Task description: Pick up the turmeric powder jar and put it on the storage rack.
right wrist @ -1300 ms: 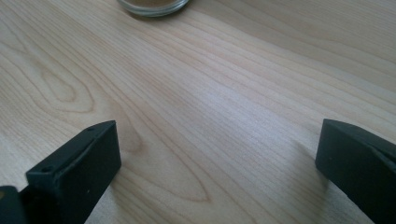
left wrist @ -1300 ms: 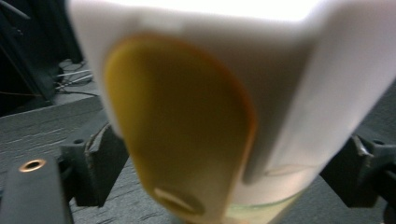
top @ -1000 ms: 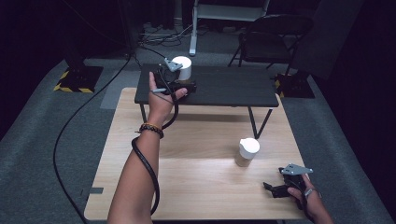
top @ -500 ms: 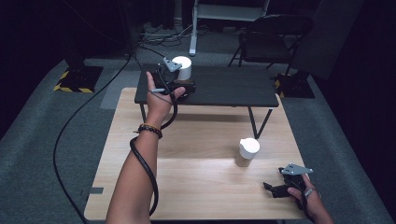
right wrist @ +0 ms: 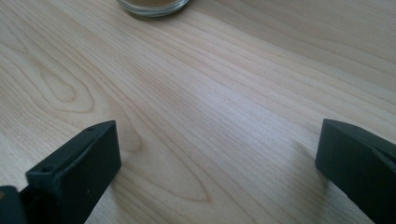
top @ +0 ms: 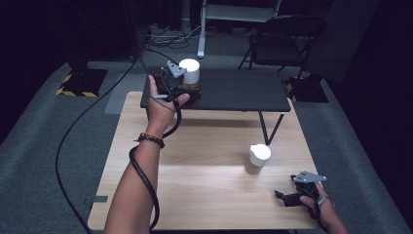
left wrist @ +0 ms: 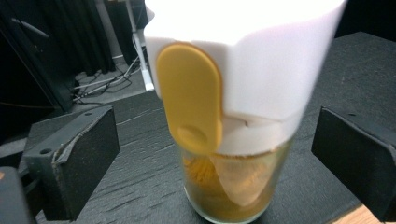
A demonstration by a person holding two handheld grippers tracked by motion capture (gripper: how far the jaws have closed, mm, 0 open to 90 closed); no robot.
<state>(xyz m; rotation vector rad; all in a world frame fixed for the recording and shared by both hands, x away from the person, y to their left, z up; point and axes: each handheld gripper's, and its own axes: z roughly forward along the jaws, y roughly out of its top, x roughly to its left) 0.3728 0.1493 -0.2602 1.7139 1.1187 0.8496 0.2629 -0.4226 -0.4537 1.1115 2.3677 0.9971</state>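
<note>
The left gripper (top: 187,90) has its jaws spread wide on either side of a clear glass spice jar with a white flip-top cap and a yellow tab (left wrist: 233,116); they have just been opening, and in the left gripper view the jar stands between the two black pads with a clear gap on each side, so nothing is being squeezed. The jar stands upright on the low black slate-look raised counter (top: 234,92) at the far side of the light wooden counter (top: 204,195), and it holds an ochre powder in its lower part.

The step in hand looks like a release after setting the jar down. To do it well, the hand should draw straight back along the line of the jaws, keeping both pads off the glass, since a sideways brush could tip a tall, narrow jar with a heavy cap. A slight lift before retreating would also keep the jaws from dragging on the dark surface.

The right gripper (top: 292,195) rests low over the wooden counter, jaws apart and empty. A second white-capped glass jar of tan powder (top: 257,159) stands near it, probably the next thing to fetch.
</note>
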